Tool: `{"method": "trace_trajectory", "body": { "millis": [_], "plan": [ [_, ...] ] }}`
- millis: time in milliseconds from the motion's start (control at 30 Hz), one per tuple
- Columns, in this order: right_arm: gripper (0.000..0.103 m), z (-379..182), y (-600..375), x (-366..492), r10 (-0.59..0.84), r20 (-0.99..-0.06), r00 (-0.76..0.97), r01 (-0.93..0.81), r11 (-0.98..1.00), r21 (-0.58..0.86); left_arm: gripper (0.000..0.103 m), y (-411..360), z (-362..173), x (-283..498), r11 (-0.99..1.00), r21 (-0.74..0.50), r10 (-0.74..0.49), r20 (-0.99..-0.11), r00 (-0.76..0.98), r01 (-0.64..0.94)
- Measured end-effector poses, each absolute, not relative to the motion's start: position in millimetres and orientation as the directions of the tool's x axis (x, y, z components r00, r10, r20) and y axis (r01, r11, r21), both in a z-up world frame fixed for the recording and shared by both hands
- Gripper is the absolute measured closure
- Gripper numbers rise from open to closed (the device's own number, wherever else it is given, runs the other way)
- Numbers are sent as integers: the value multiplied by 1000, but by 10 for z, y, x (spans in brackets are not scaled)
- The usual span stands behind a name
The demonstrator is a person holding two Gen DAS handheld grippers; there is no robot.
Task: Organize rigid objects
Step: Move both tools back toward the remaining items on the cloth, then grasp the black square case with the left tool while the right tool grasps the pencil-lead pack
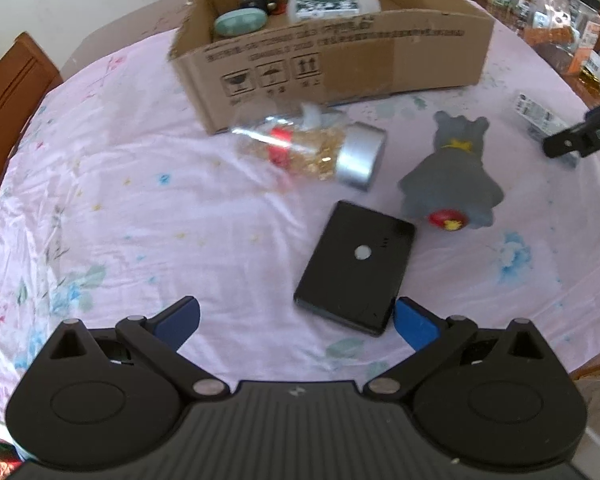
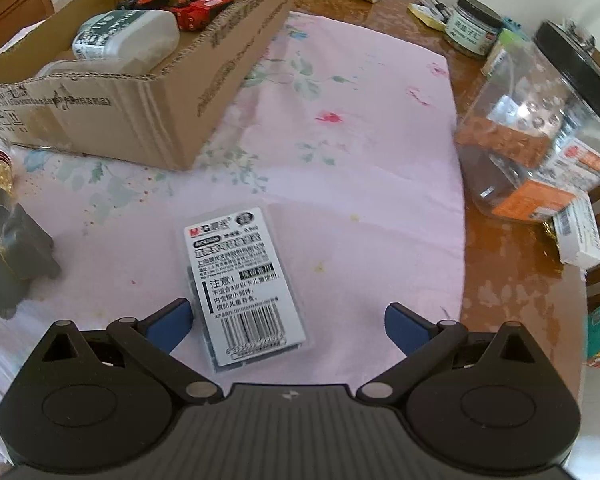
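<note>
My left gripper (image 1: pixel 296 322) is open and empty, just in front of a flat black device (image 1: pixel 354 276) lying on the pink cloth. Beyond it lie a clear jar with a silver lid (image 1: pixel 316 152) on its side and a grey animal figure (image 1: pixel 454 172). The cardboard box (image 1: pixel 340 60) at the back holds a green case (image 1: pixel 240 22), a white labelled container (image 1: pixel 332 2) and red and black toys. My right gripper (image 2: pixel 288 322) is open, with a clear labelled refill box (image 2: pixel 246 284) lying between its fingers on the cloth. The box also shows in the right wrist view (image 2: pixel 140 92).
Jars and packets crowd the table's right edge: a big clear jar with a black lid (image 2: pixel 540 128) and a small jar (image 2: pixel 472 28). Wooden chairs (image 1: pixel 8 92) stand at the left. The right gripper's tip (image 1: pixel 584 132) shows at the right of the left wrist view.
</note>
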State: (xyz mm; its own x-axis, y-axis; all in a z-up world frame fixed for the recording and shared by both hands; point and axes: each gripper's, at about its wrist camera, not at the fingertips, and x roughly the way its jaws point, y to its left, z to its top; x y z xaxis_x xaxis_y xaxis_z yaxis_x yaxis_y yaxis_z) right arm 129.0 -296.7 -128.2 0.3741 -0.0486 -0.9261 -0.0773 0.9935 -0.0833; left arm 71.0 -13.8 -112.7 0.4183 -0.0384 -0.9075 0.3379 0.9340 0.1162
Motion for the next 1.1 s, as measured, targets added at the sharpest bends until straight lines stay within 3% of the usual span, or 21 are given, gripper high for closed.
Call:
{"method": "trace_trajectory", "body": {
  "millis": [400,633,833,900,1000,1100],
  "plan": [
    [0,-1252,-3078,1210,-157,-913,376,12,986,-165,1,191,-1117,923,968,146,42,-897,439,207],
    [0,-1308,-2917,1170,-17,-931,365,-26,999,-28,1,-24,-1077,914,957,13,-109,-910,400,290],
    [0,-1326,-2859,1175,-12,-928,373,-15,1000,-19,1,-212,-1143,965,951,18,-119,-901,418,310],
    [0,-1312,-2861,1163,-21,-927,376,-7,1000,-25,6,-253,-1157,996,953,24,-112,-899,424,301],
    [0,-1272,-2930,1142,-26,-919,393,34,999,-14,24,-237,-1158,1032,956,0,-137,-884,447,294],
    [0,-1298,-2991,1161,-24,-927,375,74,997,4,28,-219,-1151,1047,953,2,-141,-882,450,302]
  ]
}}
